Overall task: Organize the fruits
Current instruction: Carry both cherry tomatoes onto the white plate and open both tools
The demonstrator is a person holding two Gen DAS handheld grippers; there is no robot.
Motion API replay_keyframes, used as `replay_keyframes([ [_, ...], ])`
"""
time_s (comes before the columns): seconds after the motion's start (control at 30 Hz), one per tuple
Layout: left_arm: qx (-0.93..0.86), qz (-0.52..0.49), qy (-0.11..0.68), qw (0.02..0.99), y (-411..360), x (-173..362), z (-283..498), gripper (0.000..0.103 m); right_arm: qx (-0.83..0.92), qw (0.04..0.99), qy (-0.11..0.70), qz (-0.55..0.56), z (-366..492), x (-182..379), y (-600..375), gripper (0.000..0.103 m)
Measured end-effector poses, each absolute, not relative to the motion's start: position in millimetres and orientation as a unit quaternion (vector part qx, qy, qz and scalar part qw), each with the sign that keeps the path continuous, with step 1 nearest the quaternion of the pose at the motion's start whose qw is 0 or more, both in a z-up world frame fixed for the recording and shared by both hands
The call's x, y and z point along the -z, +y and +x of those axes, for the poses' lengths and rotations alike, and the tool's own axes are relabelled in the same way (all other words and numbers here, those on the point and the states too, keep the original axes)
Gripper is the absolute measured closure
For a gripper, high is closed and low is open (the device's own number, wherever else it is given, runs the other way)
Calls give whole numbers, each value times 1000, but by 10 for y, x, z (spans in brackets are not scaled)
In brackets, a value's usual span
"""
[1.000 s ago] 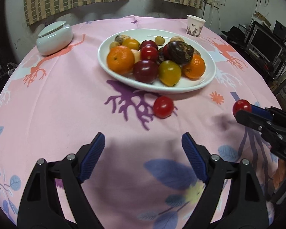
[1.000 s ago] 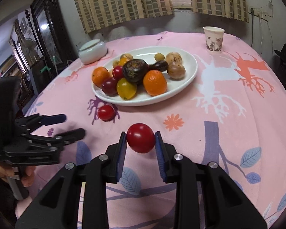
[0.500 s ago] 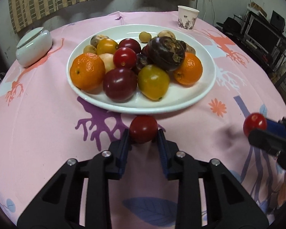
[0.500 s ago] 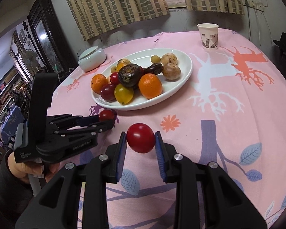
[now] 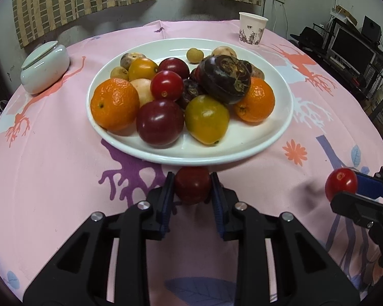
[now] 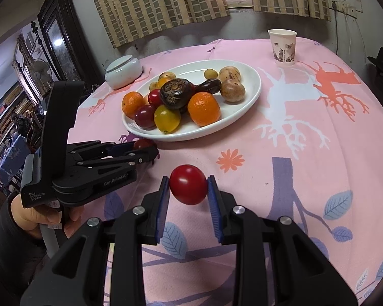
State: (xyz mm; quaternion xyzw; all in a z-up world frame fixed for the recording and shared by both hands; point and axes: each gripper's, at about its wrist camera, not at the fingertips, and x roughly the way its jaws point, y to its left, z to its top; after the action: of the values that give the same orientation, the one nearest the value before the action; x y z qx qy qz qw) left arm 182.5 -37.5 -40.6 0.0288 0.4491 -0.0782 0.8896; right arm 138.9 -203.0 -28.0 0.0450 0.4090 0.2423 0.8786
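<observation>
On the pink patterned table (image 5: 51,153), at the far left, sits a white lidded jar (image 5: 44,67). Next comes the white oval plate (image 5: 275,137), piled with oranges, red and yellow tomatoes and a dark brown fruit. Just in front of its near rim, the left gripper (image 5: 192,186) is clamped on a dark red tomato (image 5: 192,185) lying on the cloth. Farther right, the right gripper (image 6: 189,185) pinches a bright red tomato (image 6: 188,184) between its blue pads, raised off the cloth. A paper cup (image 5: 252,28) stands beyond the plate, toward the right edge.
</observation>
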Motion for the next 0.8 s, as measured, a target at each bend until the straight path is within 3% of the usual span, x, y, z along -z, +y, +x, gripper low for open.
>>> replay_keyframes([
  [0.5, 52, 18, 433, 900, -62, -21, 1219, 76, -234, 893, 383, 39, 1331, 151, -2065, 73],
  [0.8, 56, -1, 396, 917, 133, -577, 1427, 76, -227, 908, 352, 24, 1633, -242, -2028, 73],
])
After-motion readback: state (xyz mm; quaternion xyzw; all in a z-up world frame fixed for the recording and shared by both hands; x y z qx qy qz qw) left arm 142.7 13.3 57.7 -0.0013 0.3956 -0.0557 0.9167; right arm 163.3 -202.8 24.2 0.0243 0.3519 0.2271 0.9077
